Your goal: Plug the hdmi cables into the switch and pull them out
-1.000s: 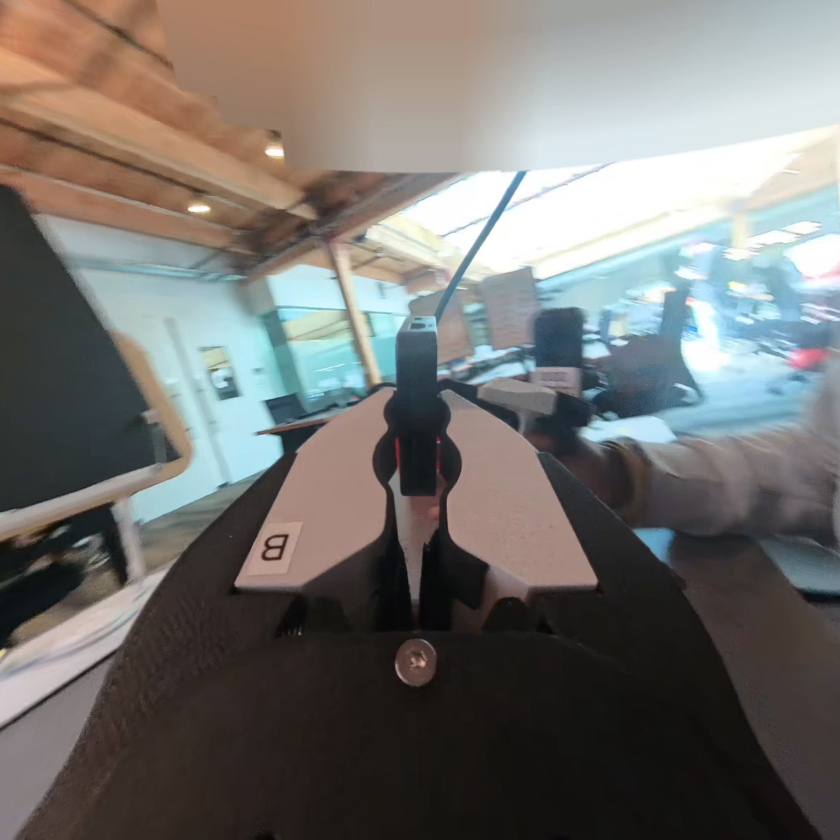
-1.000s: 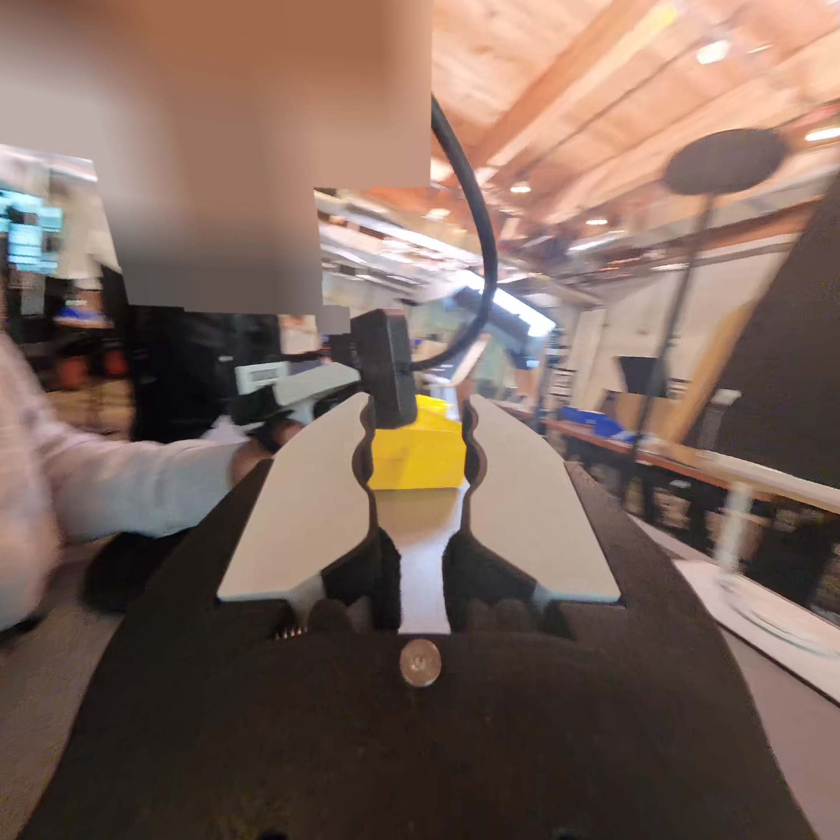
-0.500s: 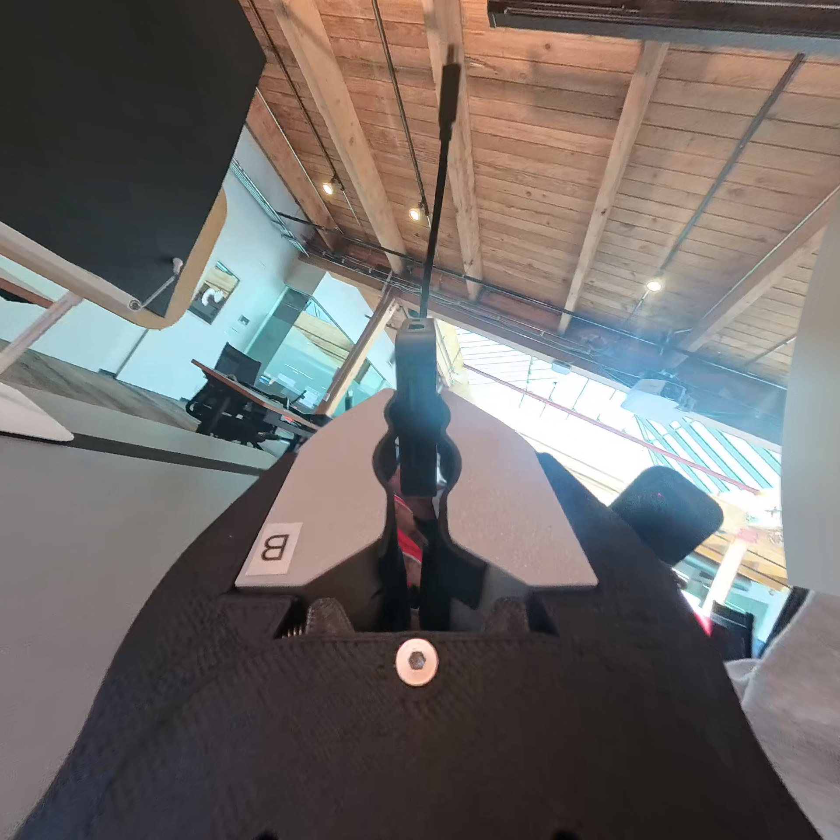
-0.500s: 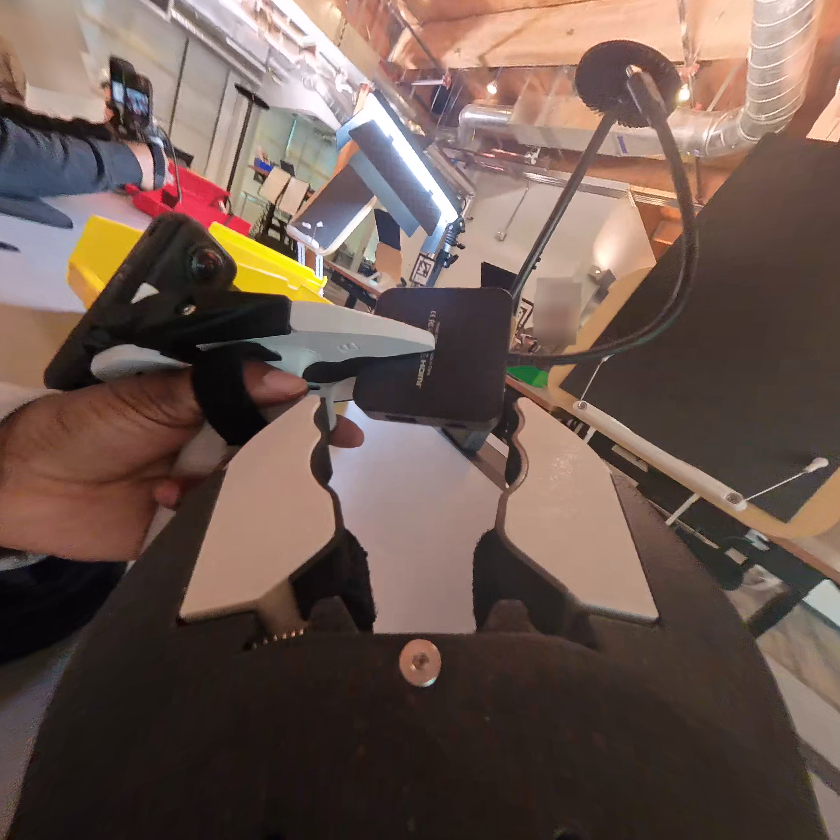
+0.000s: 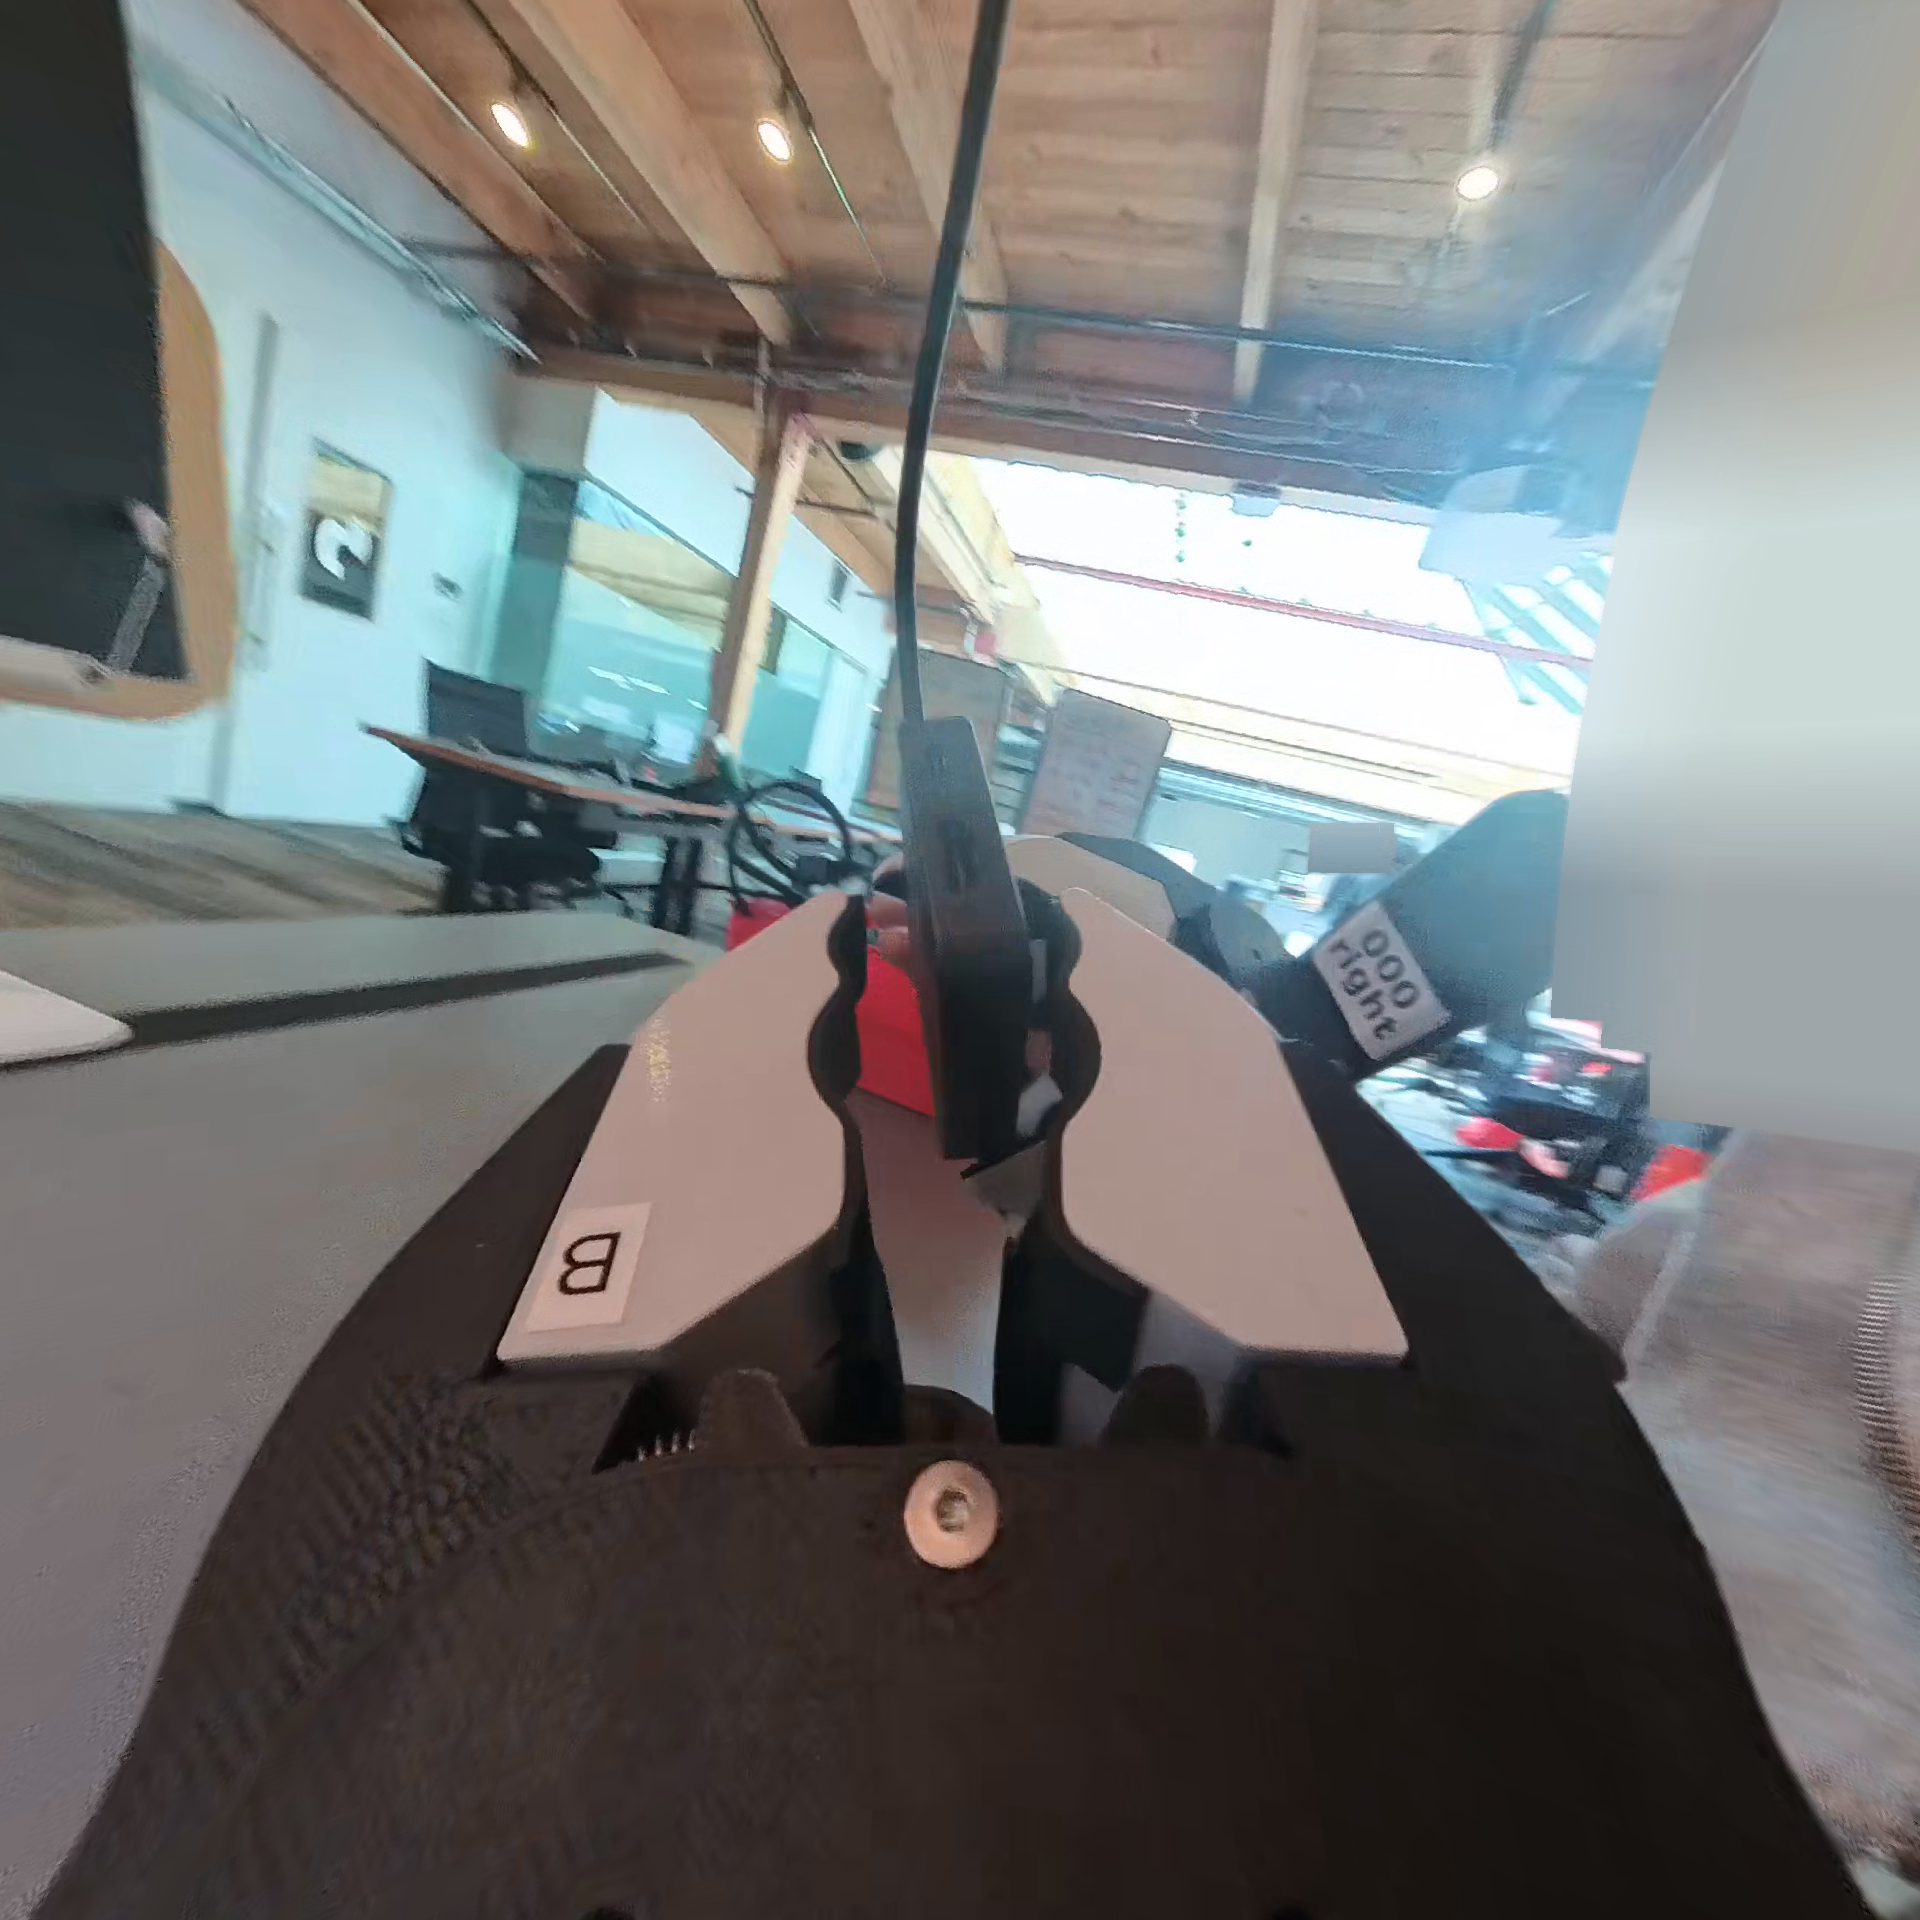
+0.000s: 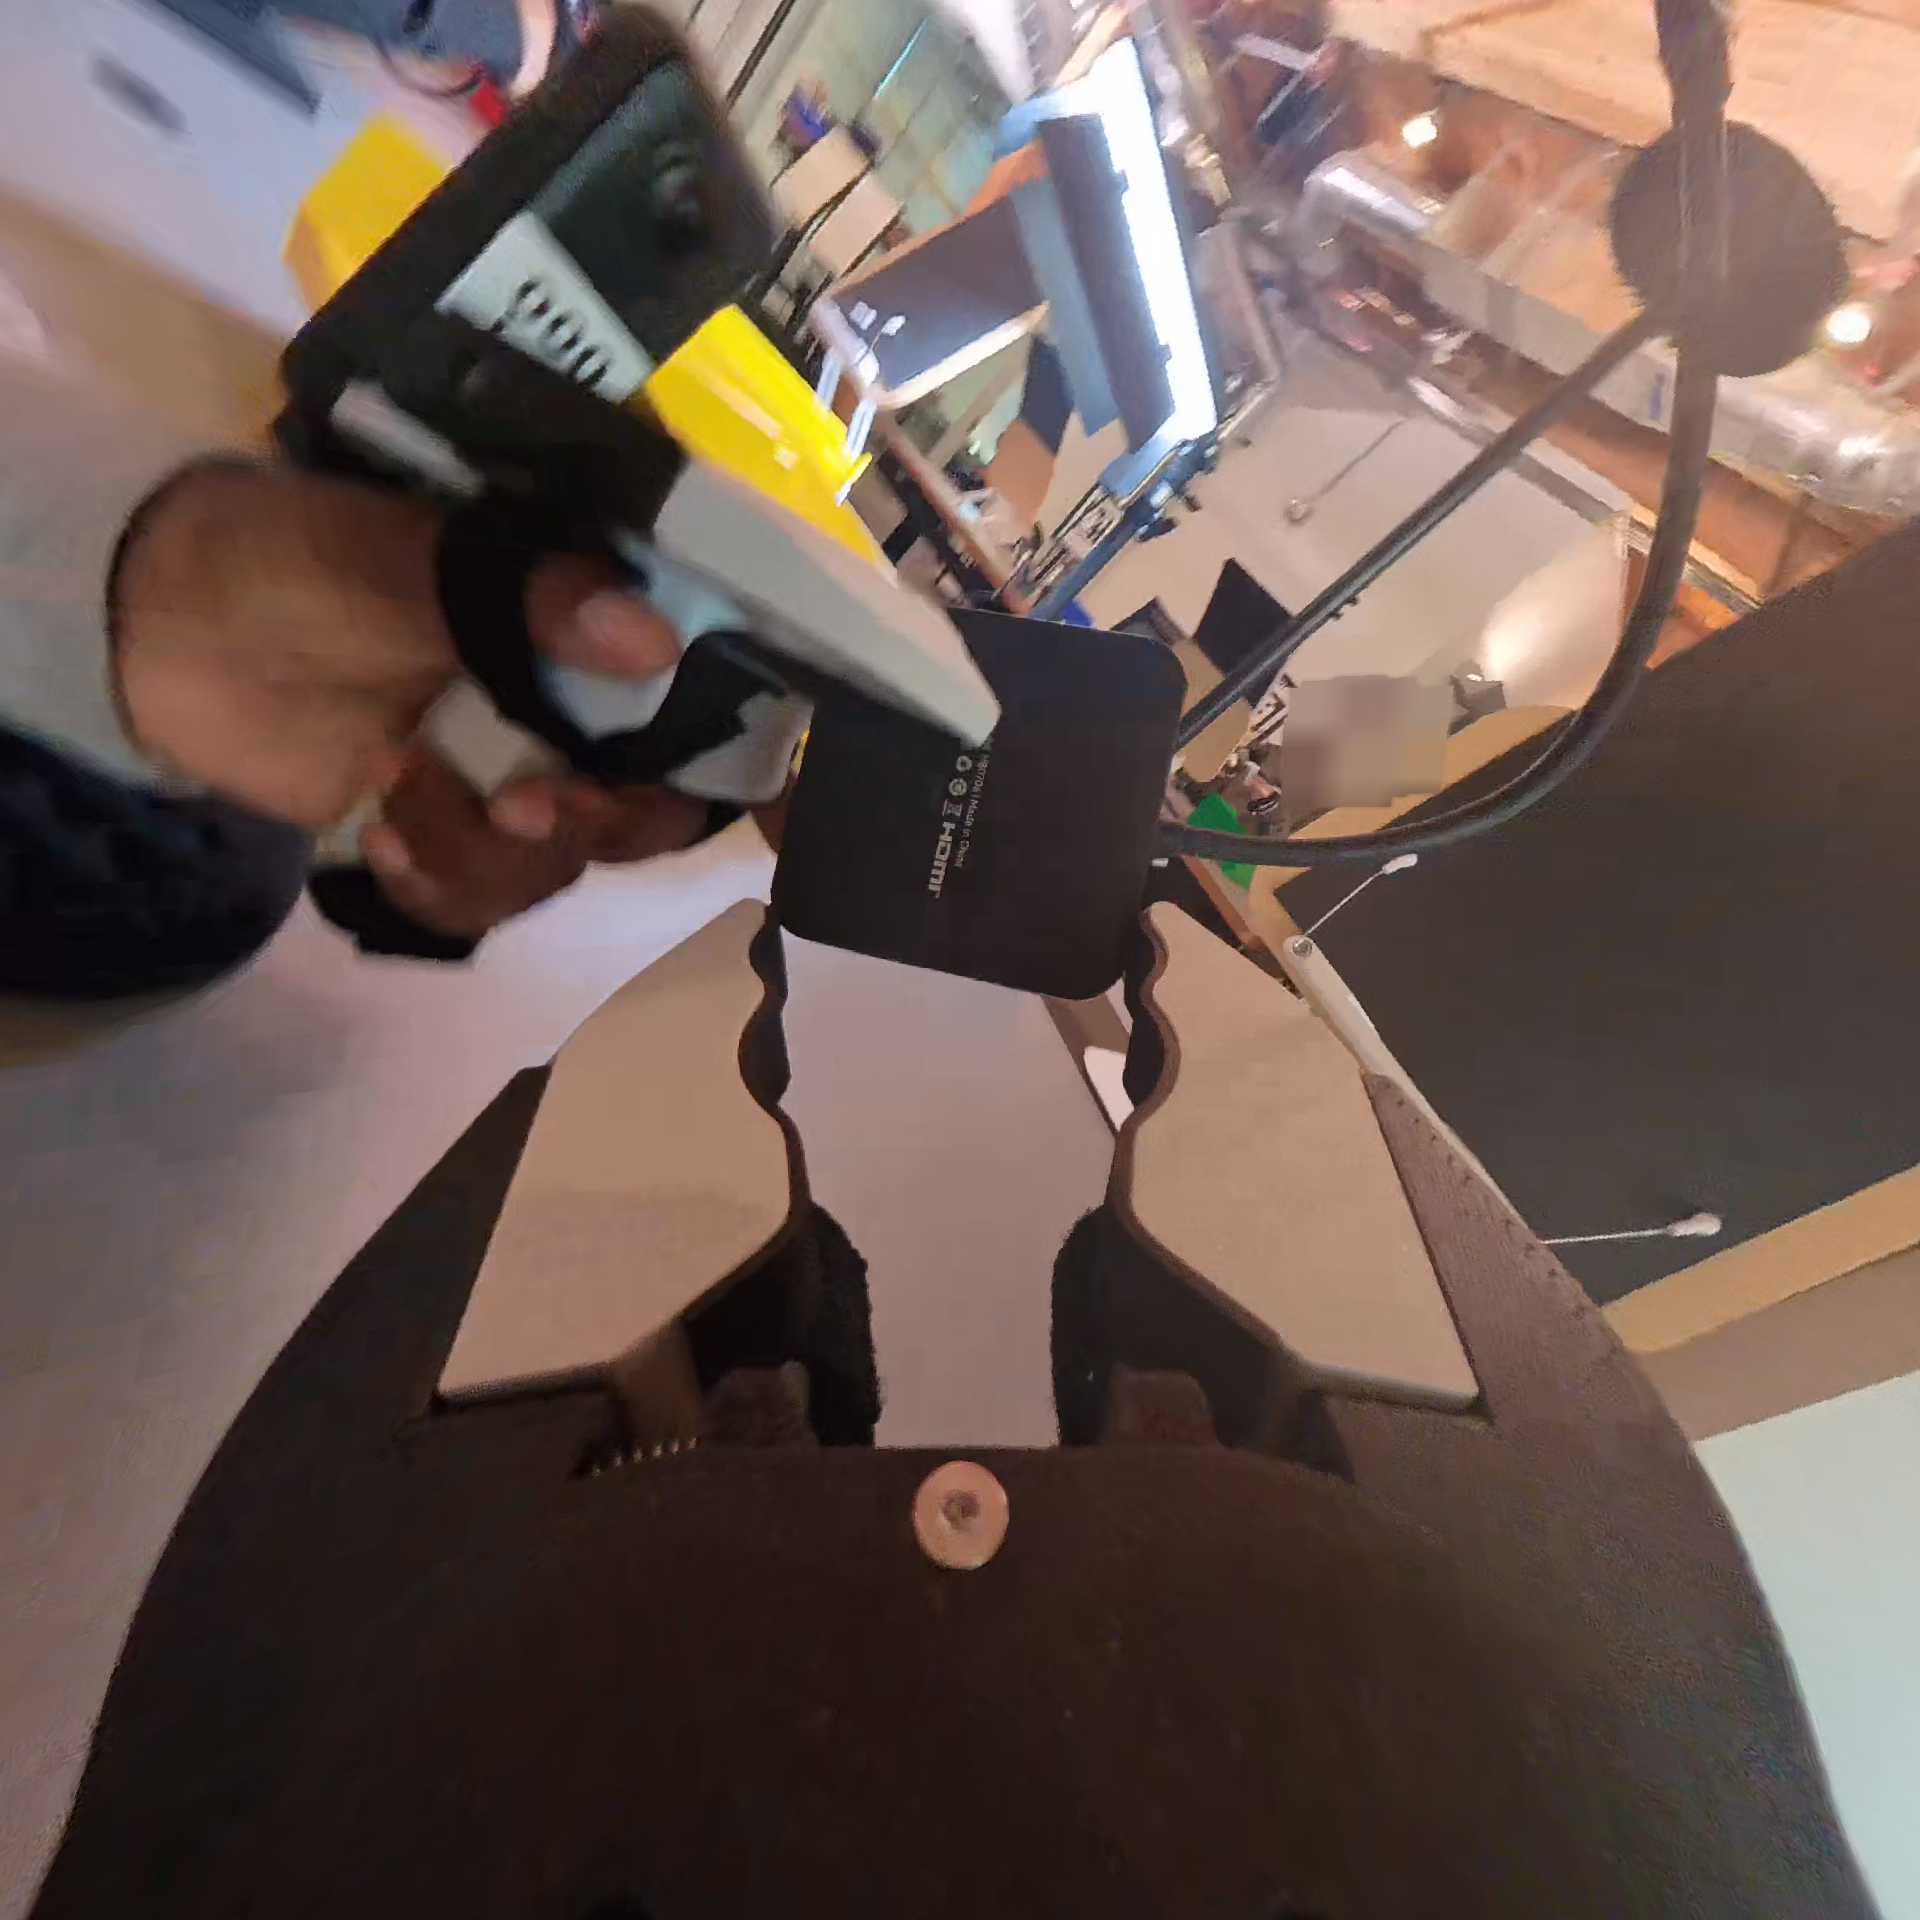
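Observation:
The black HDMI switch stands edge-on and tilted between my left gripper's fingers. The jaws are apart, with a gap on the switch's left side. In the right wrist view the switch is in the air, its flat face showing. My right gripper has its fingertips snug against the switch's two lower corners. The left gripper, held by a hand, reaches over the switch's upper left corner. A black cable runs from the switch's right side and loops upward; it also shows in the left wrist view.
A grey table lies below. A red bin sits behind the left fingers, and a yellow bin at the far left. A black board with a wooden rim stands to the right. The right gripper's black body is close on the right.
My left jaws have widened and the switch now leans between them. My right fingers have narrowed onto the switch's lower corners. Both views have swung downward.

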`<state>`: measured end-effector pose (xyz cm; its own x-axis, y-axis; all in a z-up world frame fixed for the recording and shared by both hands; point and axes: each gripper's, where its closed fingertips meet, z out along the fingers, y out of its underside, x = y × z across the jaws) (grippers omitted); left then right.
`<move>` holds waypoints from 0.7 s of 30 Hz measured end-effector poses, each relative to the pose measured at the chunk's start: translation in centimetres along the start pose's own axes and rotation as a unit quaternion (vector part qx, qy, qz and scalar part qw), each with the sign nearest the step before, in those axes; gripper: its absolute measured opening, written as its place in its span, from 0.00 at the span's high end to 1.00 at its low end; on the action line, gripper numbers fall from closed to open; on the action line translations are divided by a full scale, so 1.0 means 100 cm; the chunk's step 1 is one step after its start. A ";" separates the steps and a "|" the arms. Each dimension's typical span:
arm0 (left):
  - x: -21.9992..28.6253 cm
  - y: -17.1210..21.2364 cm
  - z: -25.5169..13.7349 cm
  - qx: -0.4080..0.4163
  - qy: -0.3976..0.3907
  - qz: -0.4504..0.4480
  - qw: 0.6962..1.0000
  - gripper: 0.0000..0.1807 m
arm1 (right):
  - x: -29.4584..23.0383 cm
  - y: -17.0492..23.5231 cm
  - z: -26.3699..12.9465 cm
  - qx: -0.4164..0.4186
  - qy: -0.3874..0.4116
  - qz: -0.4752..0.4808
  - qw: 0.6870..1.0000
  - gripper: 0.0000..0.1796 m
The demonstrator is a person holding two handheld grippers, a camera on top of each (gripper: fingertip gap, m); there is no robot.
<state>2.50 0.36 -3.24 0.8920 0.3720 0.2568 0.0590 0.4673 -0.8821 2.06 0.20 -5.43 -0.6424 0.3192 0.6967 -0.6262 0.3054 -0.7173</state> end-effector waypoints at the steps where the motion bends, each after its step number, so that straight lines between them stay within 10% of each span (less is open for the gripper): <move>1: 0.000 0.002 0.000 -0.010 0.011 -0.025 1.000 0.84 | -0.002 0.004 -0.003 -0.015 -0.017 -0.029 0.999 0.64; 17: -0.019 0.034 0.004 -0.051 -0.041 -0.100 0.993 0.93 | -0.004 0.039 0.003 -0.188 0.005 -0.030 0.982 0.60; 21: -0.014 0.026 0.006 -0.047 -0.029 -0.066 0.996 0.74 | -0.008 0.053 -0.020 -0.220 -0.104 -0.011 0.970 0.60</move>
<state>1.13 1.56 -5.65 0.8459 0.3600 0.3935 0.2187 0.4388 -0.8716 0.13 3.38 -9.77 -0.7346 0.1335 0.6652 -0.4220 0.6778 -0.6020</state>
